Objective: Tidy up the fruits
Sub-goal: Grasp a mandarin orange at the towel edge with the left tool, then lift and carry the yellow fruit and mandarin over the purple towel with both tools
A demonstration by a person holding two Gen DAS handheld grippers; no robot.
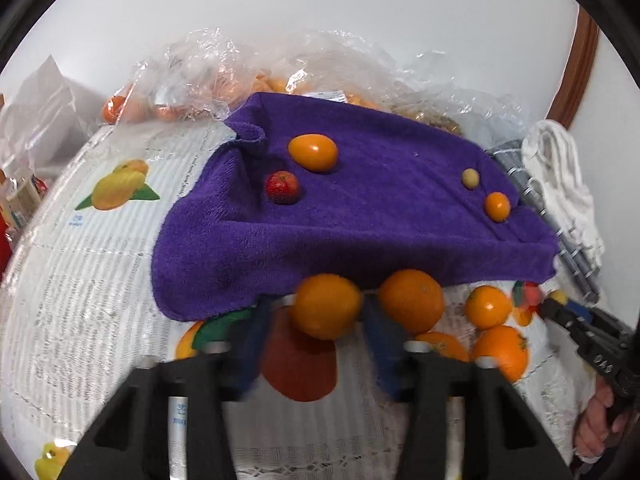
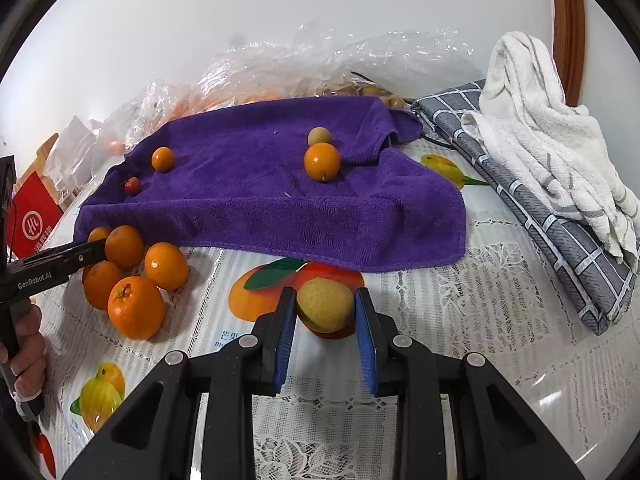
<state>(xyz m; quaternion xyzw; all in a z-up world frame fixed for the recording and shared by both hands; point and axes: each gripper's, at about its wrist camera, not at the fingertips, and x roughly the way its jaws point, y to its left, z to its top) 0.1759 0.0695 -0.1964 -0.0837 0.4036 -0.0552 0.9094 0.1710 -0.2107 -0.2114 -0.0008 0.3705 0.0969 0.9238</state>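
Four small fruits sit on the purple towel point(image 2: 272, 200), which is spread over the table point(image 2: 460, 320) with its fruit-print lace cloth: an oval orange fruit point(image 1: 313, 152) and a little red fruit point(image 1: 283, 187) on one side, a pale greenish ball point(image 2: 319, 136) and a round orange kumquat point(image 2: 322, 161) touching each other on the other side.

The left gripper point(image 1: 326, 312) is clamped on an orange point(image 1: 326, 306), its blue pads point(image 1: 256, 332) pressing the fruit's two sides just at the towel's near hem. No earlier view is given to show the jaws' travel. Right beside the held orange lies a second orange point(image 1: 412, 300), and further along a cluster of more oranges point(image 2: 136, 276) rests on the table, close together off the towel's corner.

The right gripper point(image 2: 325, 312) grasps a yellow, rough-skinned round fruit point(image 2: 325, 309) between its blue pads point(image 2: 286, 336), held above a printed red and orange fruit picture, in front of the towel's front edge.

Behind the towel lie crumpled clear plastic bags point(image 2: 320, 64) with orange fruit inside. To the right, a white towel point(image 2: 548, 136) is heaped on a folded grey checked cloth point(image 2: 560, 236). A hand point(image 2: 28, 344) grips the left gripper's handle.
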